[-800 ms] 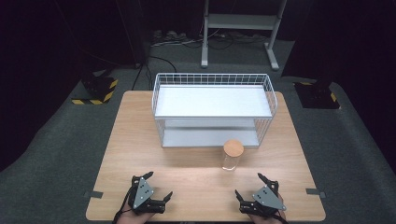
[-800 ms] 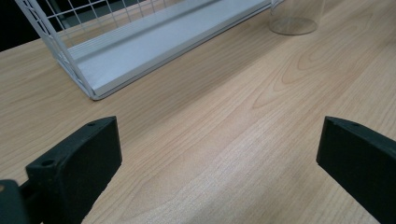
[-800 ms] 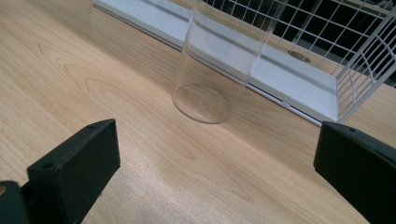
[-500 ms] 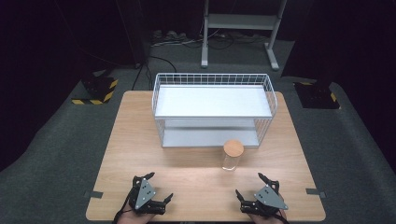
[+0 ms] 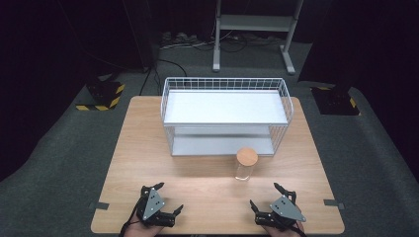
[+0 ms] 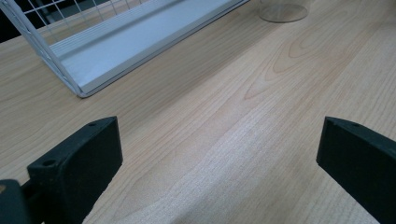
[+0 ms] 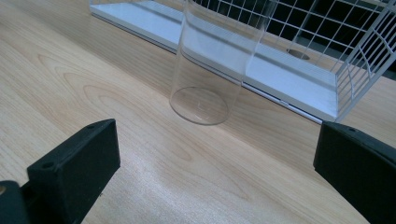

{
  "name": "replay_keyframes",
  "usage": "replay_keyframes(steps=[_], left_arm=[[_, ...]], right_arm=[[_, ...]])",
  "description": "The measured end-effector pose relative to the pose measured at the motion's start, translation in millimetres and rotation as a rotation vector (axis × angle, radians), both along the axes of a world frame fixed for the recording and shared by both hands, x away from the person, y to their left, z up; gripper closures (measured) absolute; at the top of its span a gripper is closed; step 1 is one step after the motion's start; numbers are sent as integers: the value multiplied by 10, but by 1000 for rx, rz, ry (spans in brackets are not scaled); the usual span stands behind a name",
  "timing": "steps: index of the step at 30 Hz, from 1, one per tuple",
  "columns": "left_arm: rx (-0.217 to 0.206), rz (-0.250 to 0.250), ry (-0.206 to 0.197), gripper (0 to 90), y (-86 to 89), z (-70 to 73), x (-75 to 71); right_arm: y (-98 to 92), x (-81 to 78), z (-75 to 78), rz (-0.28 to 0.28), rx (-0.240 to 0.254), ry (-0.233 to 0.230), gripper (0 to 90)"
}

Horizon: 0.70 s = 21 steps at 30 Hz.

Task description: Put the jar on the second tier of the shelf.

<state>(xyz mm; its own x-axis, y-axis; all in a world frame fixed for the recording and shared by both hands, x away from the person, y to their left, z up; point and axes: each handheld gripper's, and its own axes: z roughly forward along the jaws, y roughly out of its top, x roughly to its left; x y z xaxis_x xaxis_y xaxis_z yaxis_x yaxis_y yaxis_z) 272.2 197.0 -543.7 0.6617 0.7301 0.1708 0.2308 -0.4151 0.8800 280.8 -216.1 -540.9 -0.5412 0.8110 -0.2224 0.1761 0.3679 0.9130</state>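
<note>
Pale wooden worktop (image 5: 148, 148); both grippers, left (image 5: 160, 210) and right (image 5: 274, 210), gape empty; a careless reach could topple the tall cork-lidded clear glass jar (image 5: 245, 165).

A light wooden bench (image 5: 148, 148) stands on grey carpet (image 5: 64, 168) in a dark room, lit from above. Behind it a grey metal stand (image 5: 254, 29) rises over loose cables (image 5: 197, 42), with yellow-and-black striped bases (image 5: 101, 96) on either side.
</note>
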Motion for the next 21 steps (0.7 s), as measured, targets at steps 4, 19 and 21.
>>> replay_keyframes(steps=[4, 19, 21], left_arm=[[7, -3, -4, 6, -3, -1, 5], [19, -5, -3, 6, -8, -2, 16], [22, 9, -6, 6, -3, -2, 19]], right_arm=[[-2, 4, 11, -6, -4, 10, 0], [-11, 47, 132, -14, 1, 13, 0], [-4, 58, 156, -15, 3, 12, 0]])
